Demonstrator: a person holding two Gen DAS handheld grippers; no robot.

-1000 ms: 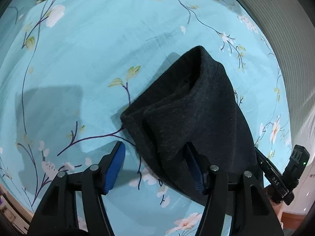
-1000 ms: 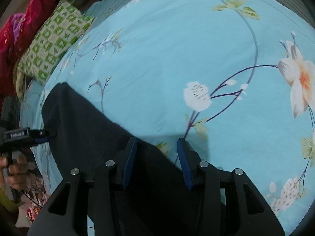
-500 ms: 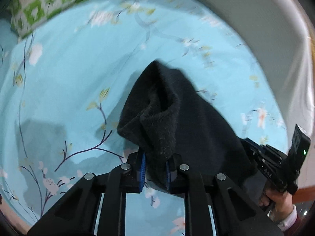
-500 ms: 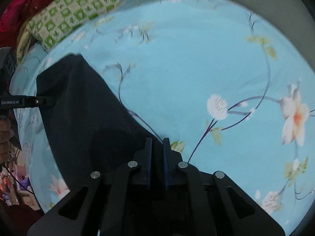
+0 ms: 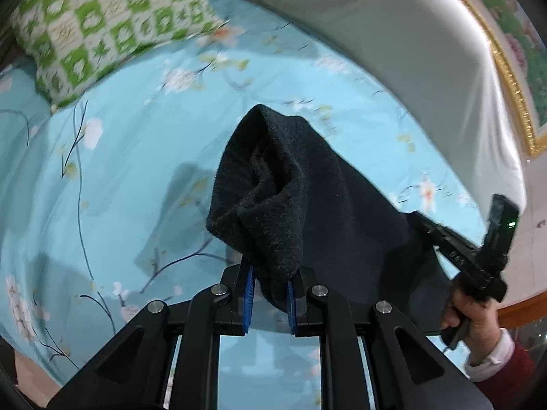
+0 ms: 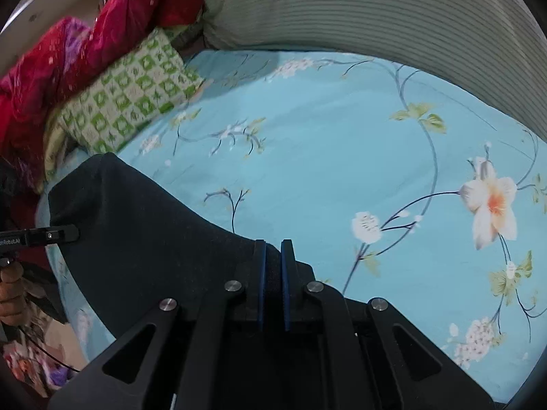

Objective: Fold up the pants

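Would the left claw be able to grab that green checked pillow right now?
Probably not. The left claw is shut on the black pants, so its jaws are full. The pillow lies far up the bed, apart from it; it would have to let go first.

Soft even indoor light; faint shadows on bedsheet (image 5: 112, 157); motion blur, strong fisheye edge warping.

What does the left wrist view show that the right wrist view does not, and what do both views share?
Only the left wrist view shows the gold picture frame, a white sheet and the thick bunched end of the pants clamped in the left gripper. Only the right wrist view shows the red blanket, the striped cushion and the right gripper pinching a flat edge. Both show the dark pants, the blue flowered bedsheet and the green checked pillow.
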